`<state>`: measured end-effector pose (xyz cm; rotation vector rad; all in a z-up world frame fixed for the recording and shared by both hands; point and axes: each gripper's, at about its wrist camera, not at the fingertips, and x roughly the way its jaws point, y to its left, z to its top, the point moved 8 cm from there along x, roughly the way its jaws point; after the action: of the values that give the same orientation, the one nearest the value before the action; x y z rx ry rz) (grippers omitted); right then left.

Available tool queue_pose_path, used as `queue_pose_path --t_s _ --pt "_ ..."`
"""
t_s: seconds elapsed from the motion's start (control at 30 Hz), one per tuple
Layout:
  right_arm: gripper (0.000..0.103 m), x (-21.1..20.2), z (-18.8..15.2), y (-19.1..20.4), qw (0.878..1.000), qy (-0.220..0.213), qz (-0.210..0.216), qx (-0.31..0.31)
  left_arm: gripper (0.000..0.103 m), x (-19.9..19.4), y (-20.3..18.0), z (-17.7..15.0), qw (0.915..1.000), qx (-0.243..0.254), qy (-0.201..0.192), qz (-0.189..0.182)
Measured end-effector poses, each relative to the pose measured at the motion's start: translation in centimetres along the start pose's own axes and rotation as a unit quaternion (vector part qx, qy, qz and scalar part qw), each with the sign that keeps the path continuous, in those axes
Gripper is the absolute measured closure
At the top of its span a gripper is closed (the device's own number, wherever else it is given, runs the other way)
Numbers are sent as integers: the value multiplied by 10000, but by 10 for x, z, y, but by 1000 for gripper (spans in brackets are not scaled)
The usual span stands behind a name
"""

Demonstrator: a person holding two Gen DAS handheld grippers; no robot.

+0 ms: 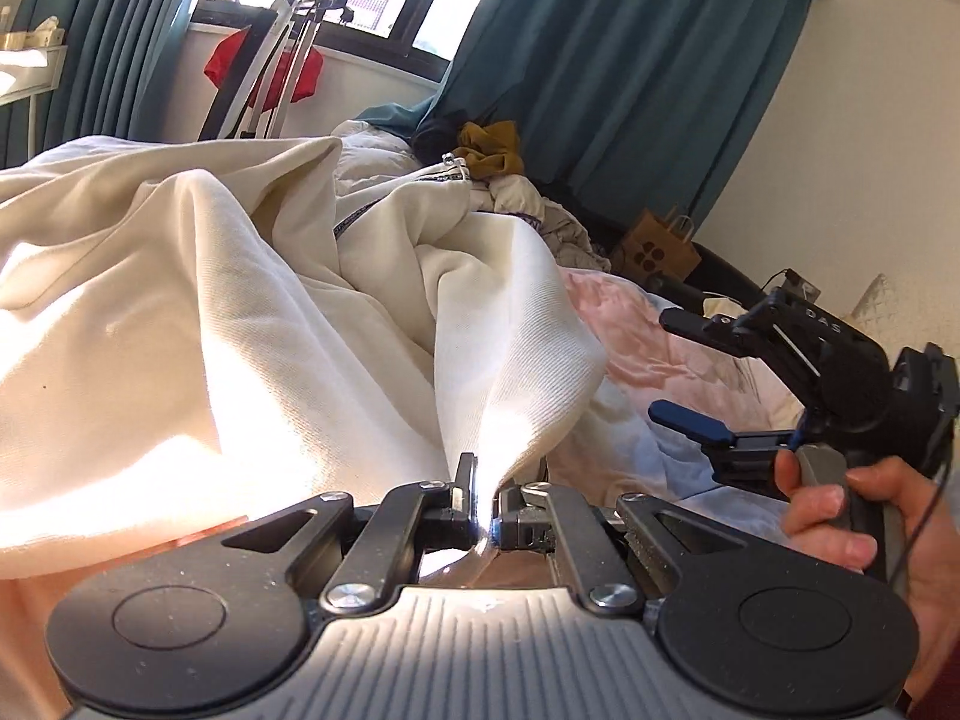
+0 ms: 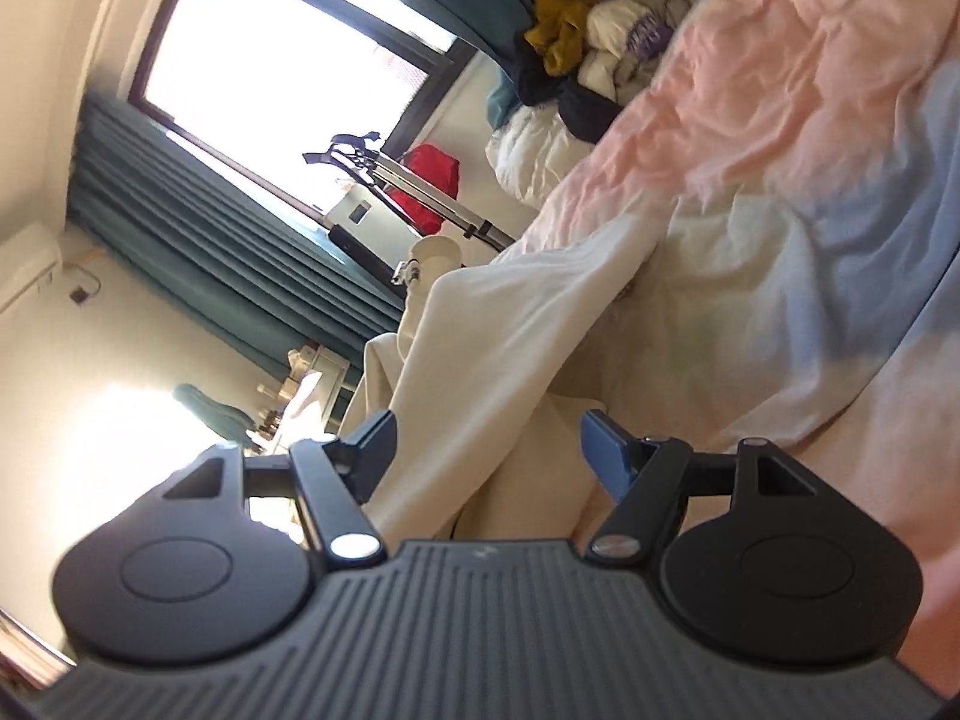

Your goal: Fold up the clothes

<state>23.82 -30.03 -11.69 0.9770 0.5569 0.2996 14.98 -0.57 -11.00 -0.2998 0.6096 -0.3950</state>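
The right gripper (image 2: 486,450) hangs with its jaws spread wide and nothing between them. Just beyond it, a cream garment (image 2: 480,348) drapes over the bed (image 2: 810,120). A clothes pile (image 2: 600,42) lies far past the garment.

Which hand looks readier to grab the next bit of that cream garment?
Probably the right gripper: its fingers stand open and empty beside the cream garment, while the left gripper is shut on a fold.

Left wrist view sits close over the cream garment (image 1: 252,300); right wrist view is rolled sideways; both face the window (image 2: 288,60)
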Motion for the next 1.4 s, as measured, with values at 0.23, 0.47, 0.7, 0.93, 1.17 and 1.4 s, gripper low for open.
queue_pose_path --t_s 0.23,0.47,0.7,0.93,1.17,1.4 --pt "33 75 38 -35 9972 -19 5 749 98 8 18 10 9993 -244 64 -292" --pt "54 133 61 -55 9942 -62 67 1068 98 17 32 9 9972 -498 202 -512" --pt "94 99 88 -23 9971 -670 -190 321 98 16 20 10 9962 -456 162 -727" --pt "95 -22 123 -3 9830 -1774 -465 -129 98 2 -15 7 9937 -57 -45 -1122" --pt "96 -119 112 -54 9638 -2142 -1576 -165 89 -17 -65 -11 9937 774 -103 -806" --pt "96 -128 95 -100 9643 -1713 -1997 313 77 -24 -76 -36 9924 1148 231 -389"
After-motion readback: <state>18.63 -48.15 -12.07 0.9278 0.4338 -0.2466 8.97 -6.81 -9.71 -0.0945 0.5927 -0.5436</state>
